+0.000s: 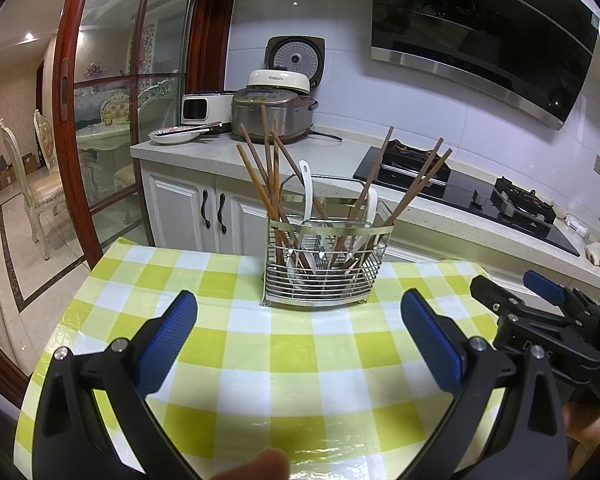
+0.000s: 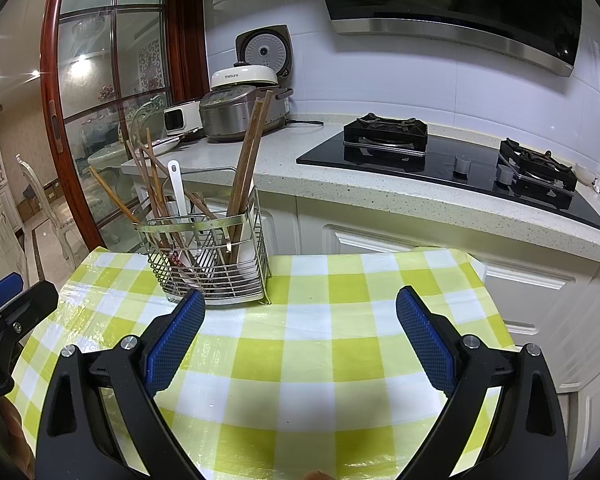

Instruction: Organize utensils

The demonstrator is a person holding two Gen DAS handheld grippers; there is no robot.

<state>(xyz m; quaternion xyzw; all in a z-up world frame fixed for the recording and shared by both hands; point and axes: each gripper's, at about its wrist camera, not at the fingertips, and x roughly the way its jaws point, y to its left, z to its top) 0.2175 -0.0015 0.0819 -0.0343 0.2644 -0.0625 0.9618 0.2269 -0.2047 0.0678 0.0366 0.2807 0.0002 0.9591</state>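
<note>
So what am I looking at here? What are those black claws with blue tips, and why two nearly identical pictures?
No robot here: a person carries a hand-held gripper in each hand, each with a wide-angle camera looking along its fingers. One picture comes from the left hand-held gripper, the other from the right hand-held gripper. The blue parts are grip pads. Both are open and hold nothing. On the checked tablecloth stands a wire utensil caddy holding wooden chopsticks and white spoons. Behind it are a kitchen counter with a rice cooker and a gas stove.
</note>
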